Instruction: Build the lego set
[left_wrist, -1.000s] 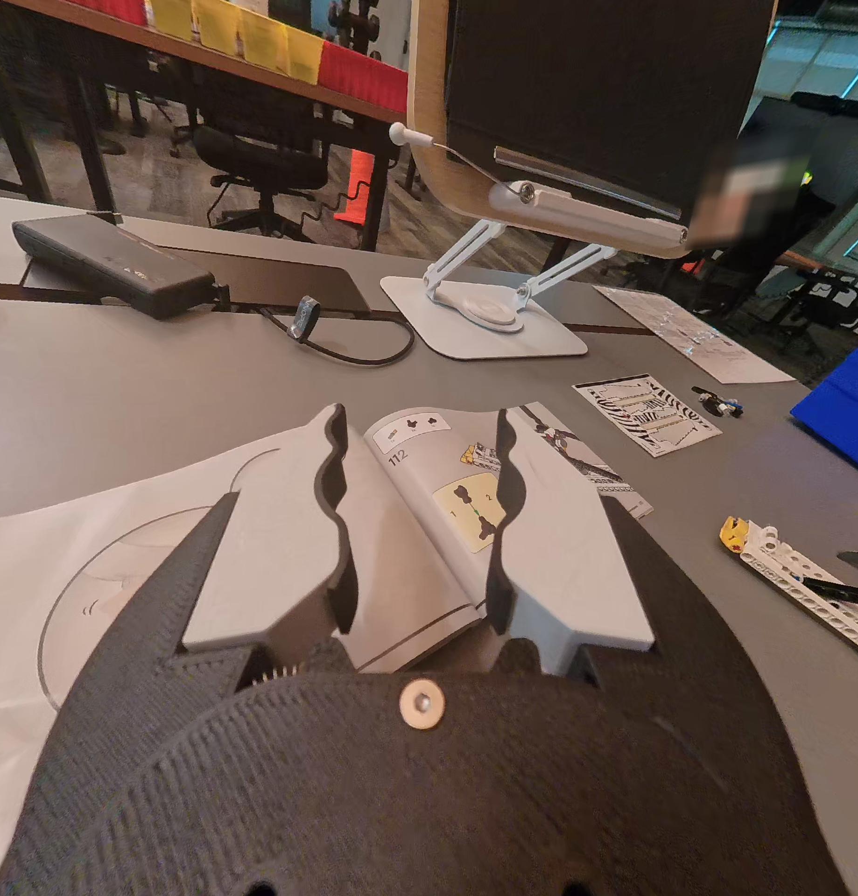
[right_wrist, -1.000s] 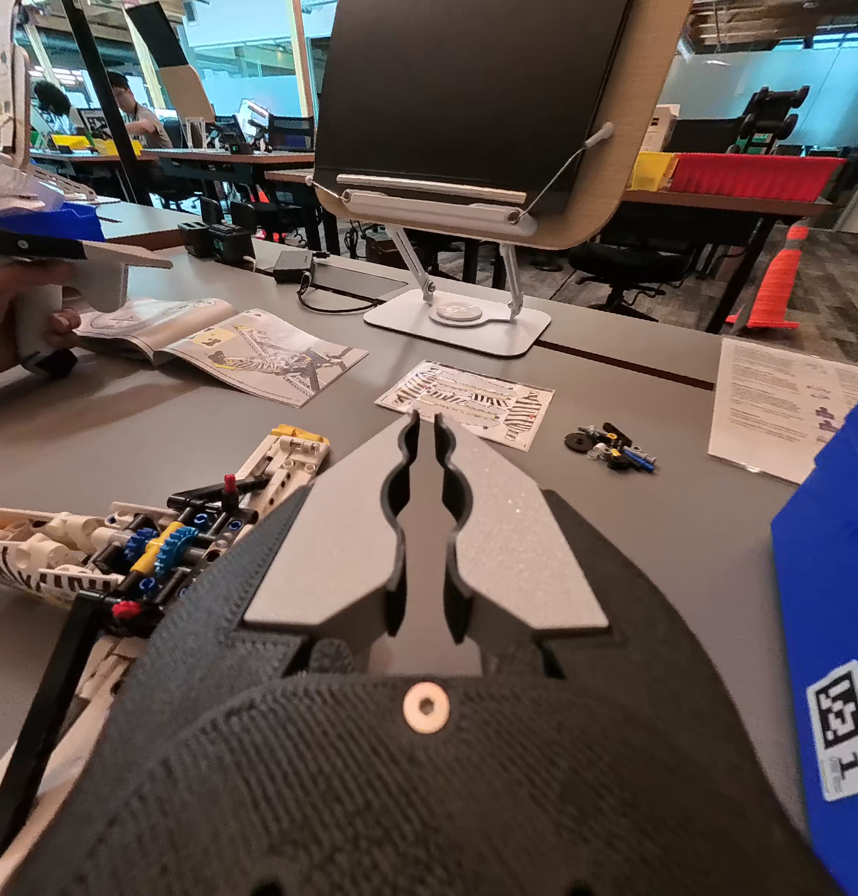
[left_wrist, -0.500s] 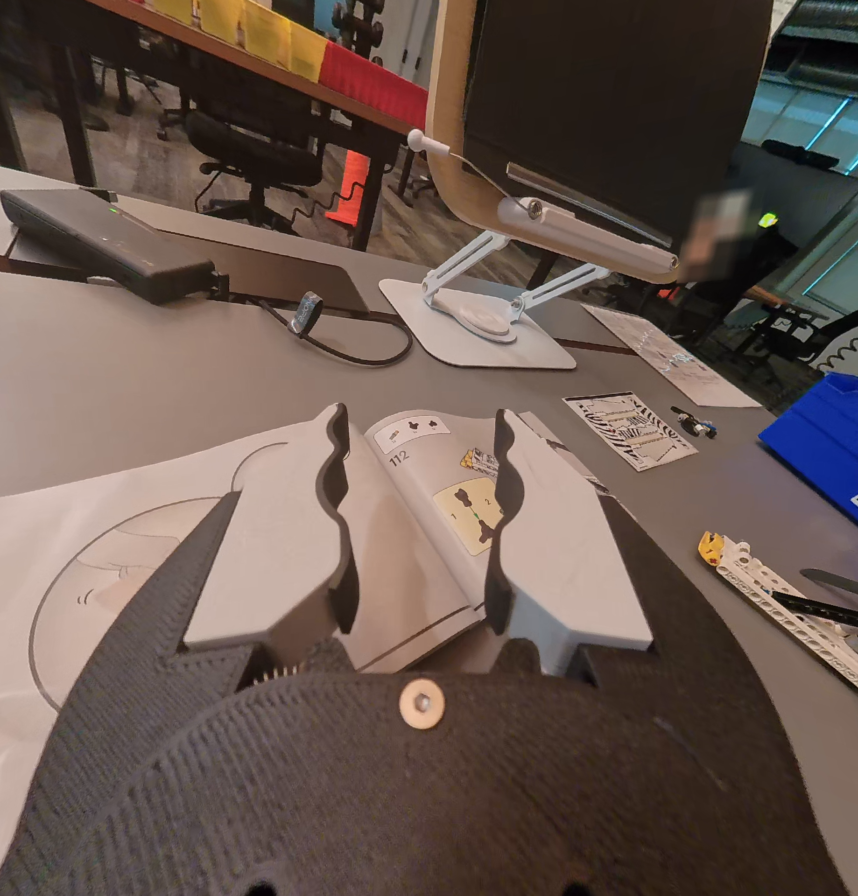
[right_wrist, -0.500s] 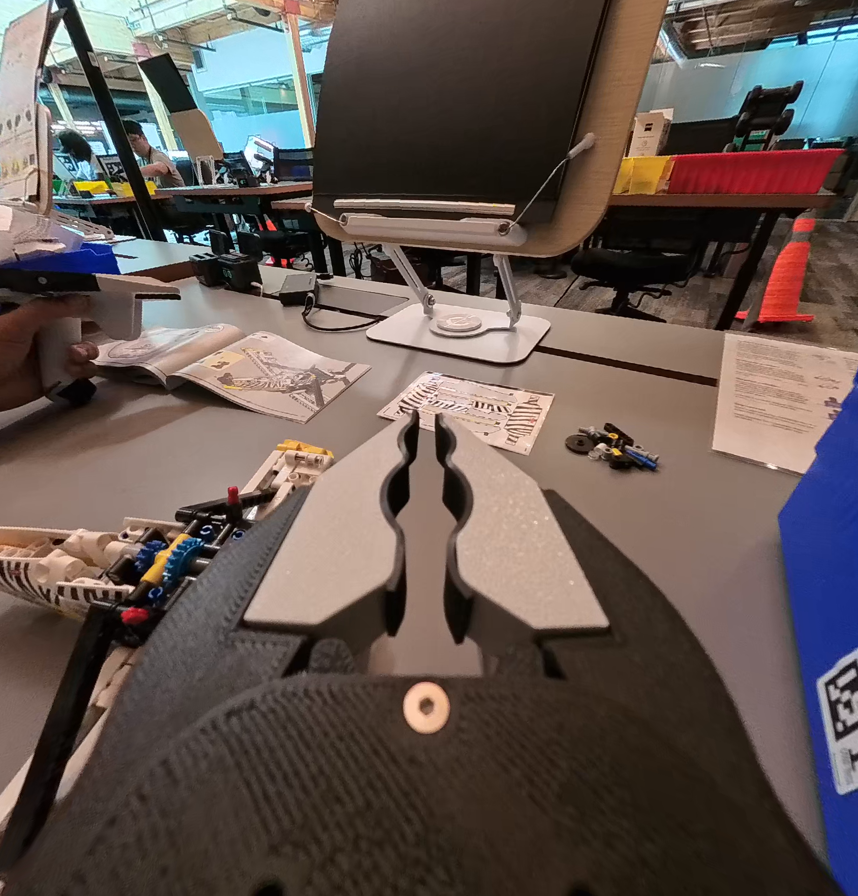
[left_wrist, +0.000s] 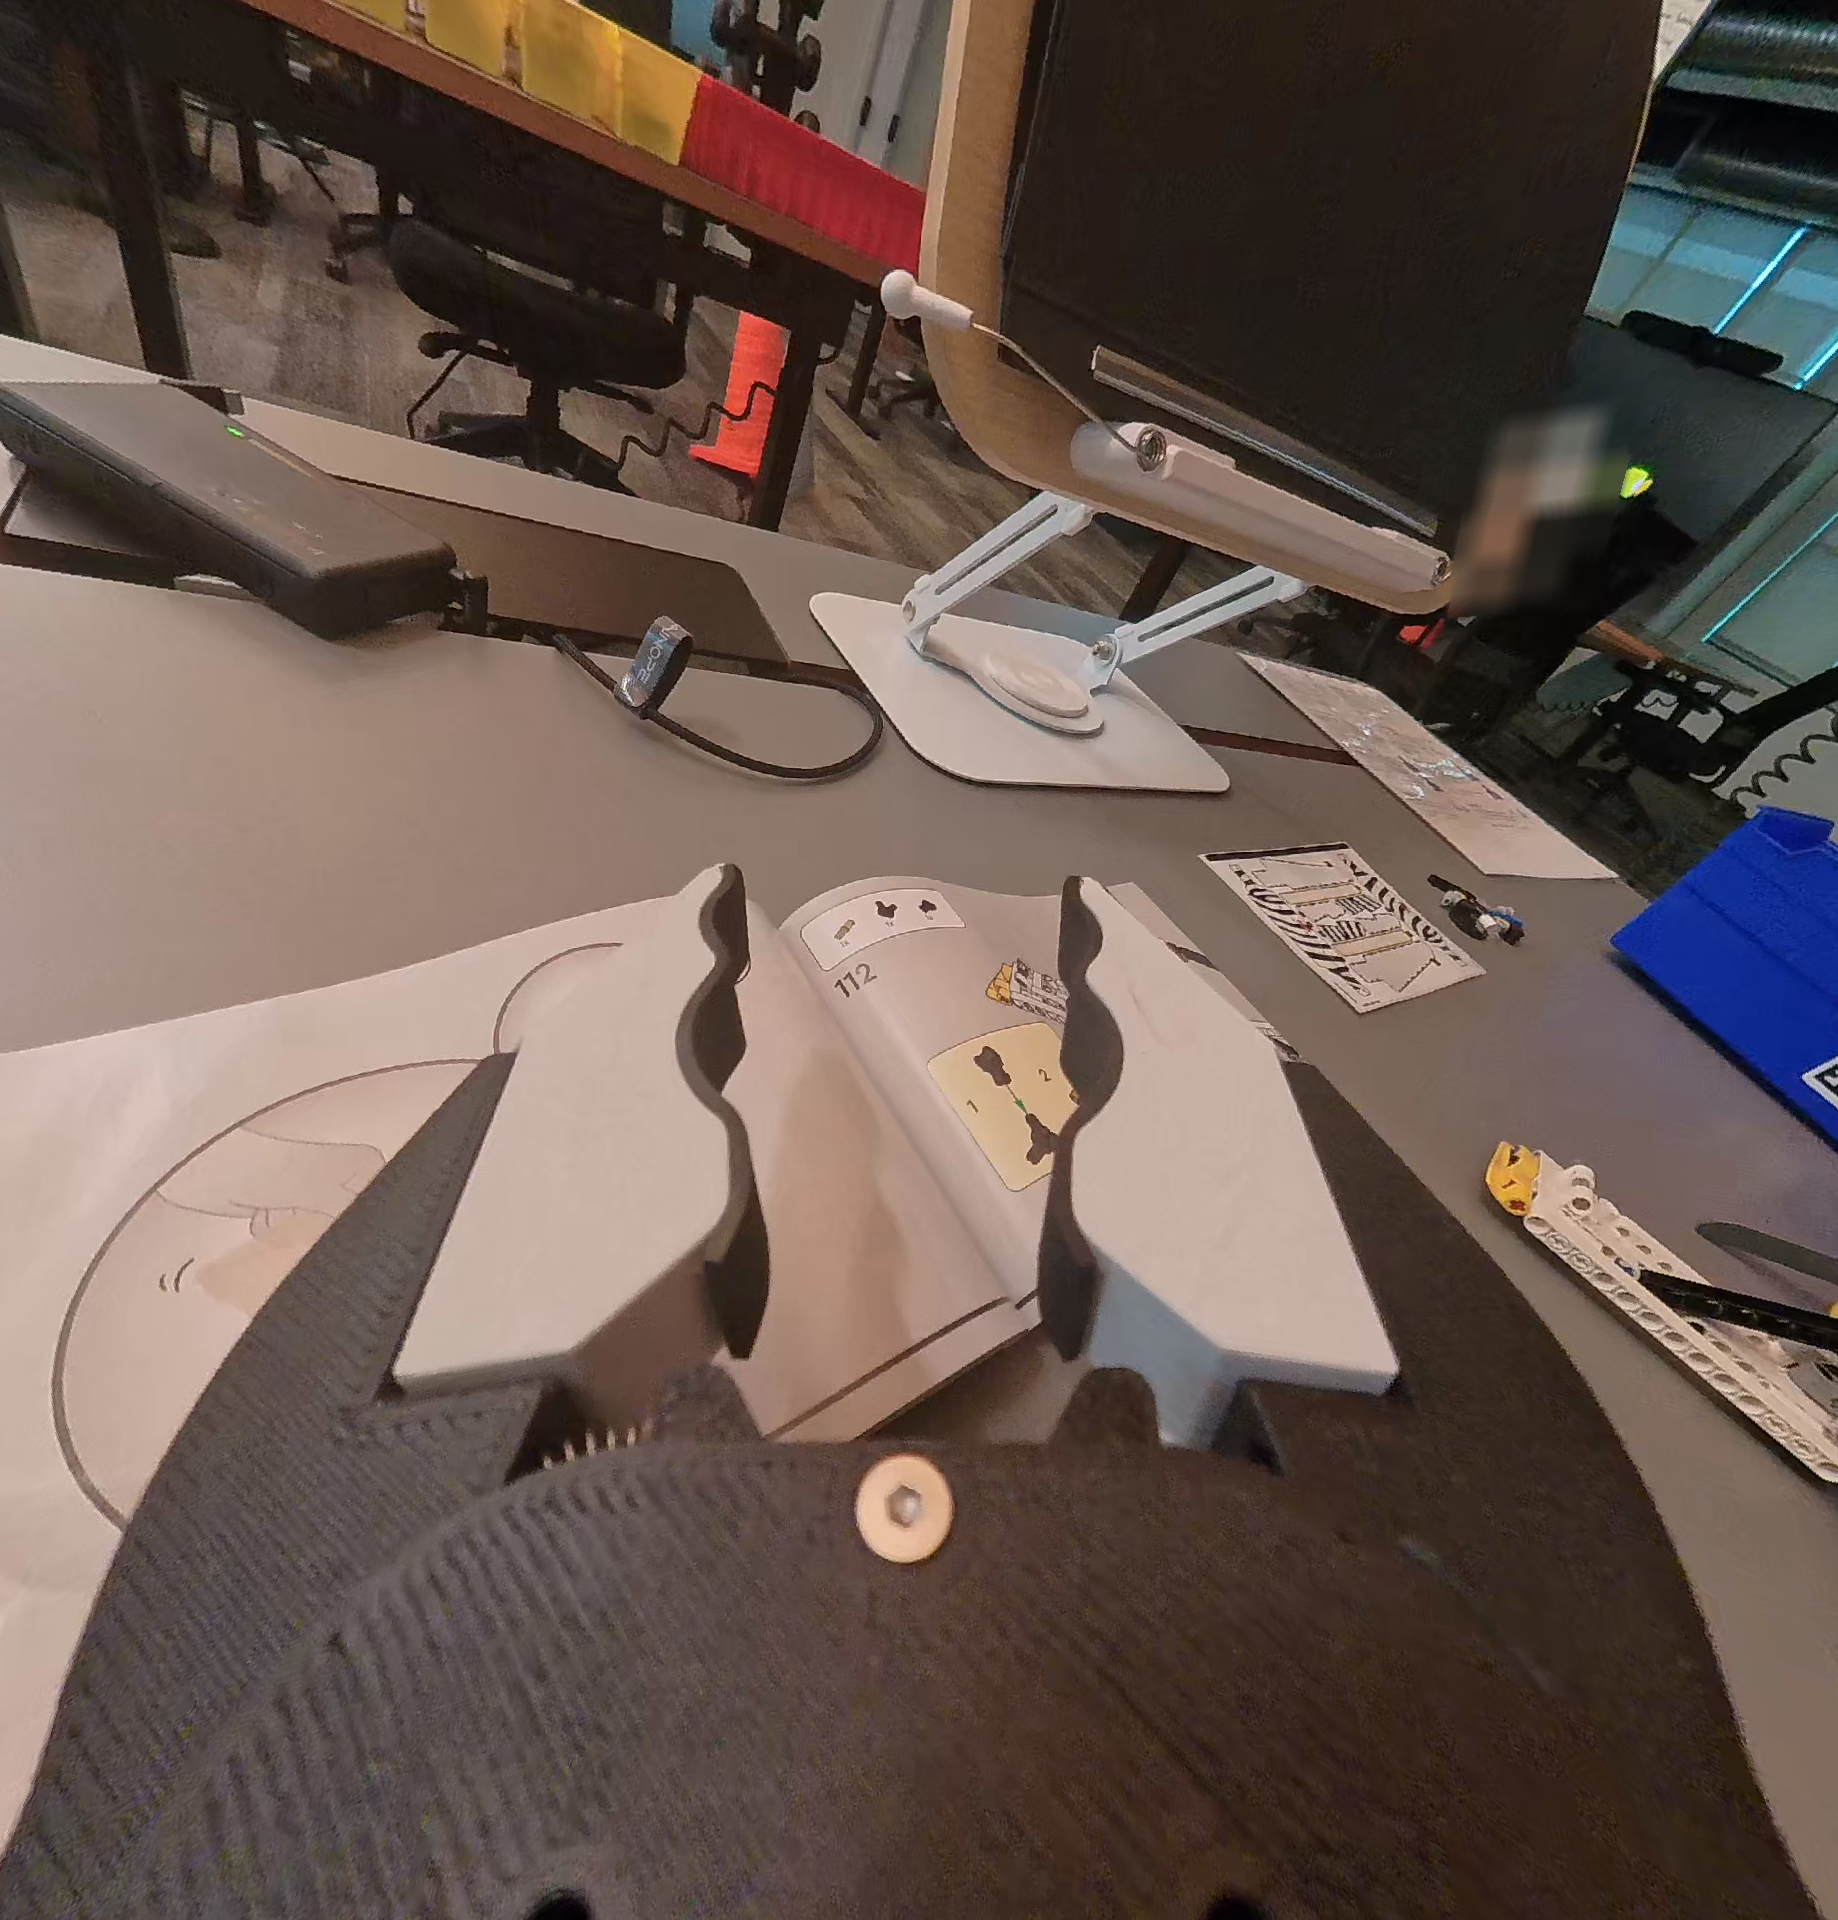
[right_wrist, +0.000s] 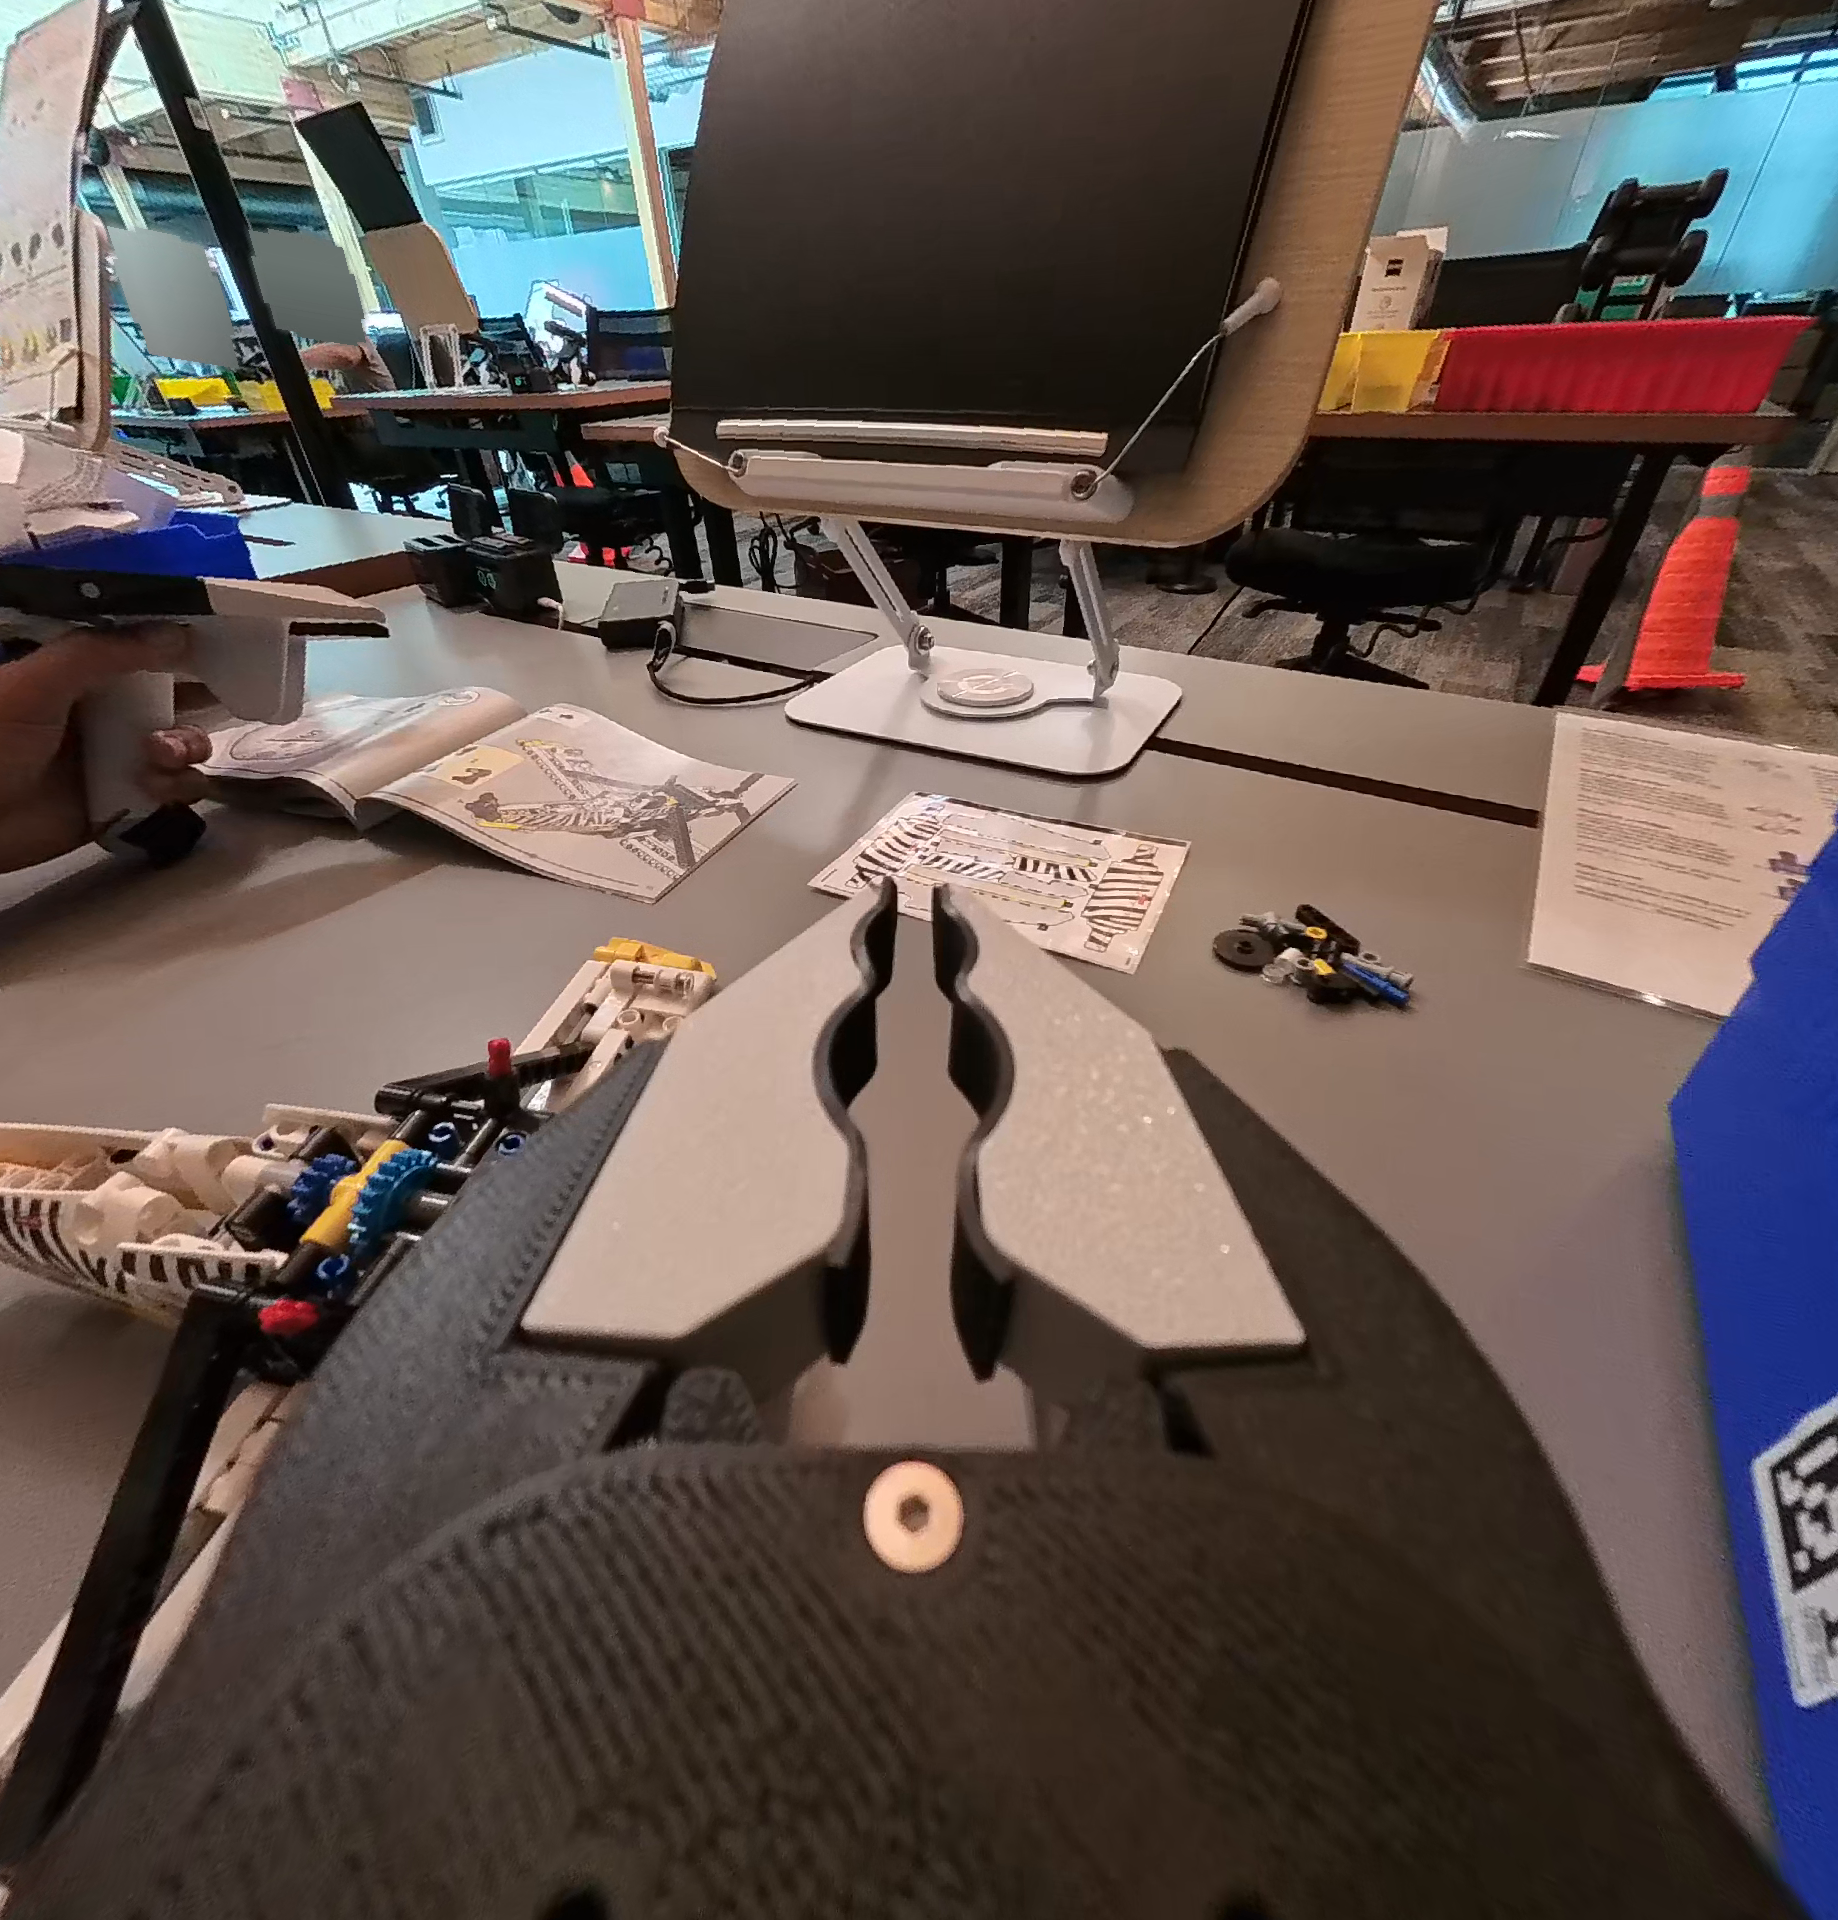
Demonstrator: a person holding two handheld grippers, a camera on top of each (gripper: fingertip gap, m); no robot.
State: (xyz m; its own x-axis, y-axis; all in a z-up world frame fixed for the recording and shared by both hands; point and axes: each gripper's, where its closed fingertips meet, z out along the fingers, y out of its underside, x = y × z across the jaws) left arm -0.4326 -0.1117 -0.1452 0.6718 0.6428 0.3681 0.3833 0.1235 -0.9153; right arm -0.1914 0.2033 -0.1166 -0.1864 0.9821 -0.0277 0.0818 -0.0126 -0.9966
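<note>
Lego model: the partly built white, zebra-striped assembly [right_wrist: 156,1216] with blue gears and black beams lay on the grey tabletop [right_wrist: 1414,1122], just left of the right gripper [right_wrist: 907,909]; its far end with the yellow piece also showed at the right edge of the left wrist view [left_wrist: 1663,1299].
Left gripper: the left gripper [left_wrist: 899,883] hovered over the open instruction booklet [left_wrist: 894,1122], its jaws well apart with nothing between them.
Right gripper: empty, its jaws drawn nearly together with only a thin slit between them.
Loose parts: a small heap of black, grey and blue pieces [right_wrist: 1310,951] sat beyond the right gripper, beside the striped sticker sheet [right_wrist: 1008,868].
Other things: a blue bin [right_wrist: 1788,1195] stood at the right; a book stand [right_wrist: 982,665] stood at the back.
Step in hand: probably consulting the booklet page, neither gripper working on the model.
Next move: likely fetching the pieces the page called for from the heap; that would need the right gripper spread first, then a careful pinch on one small part without scattering the rest.
</note>
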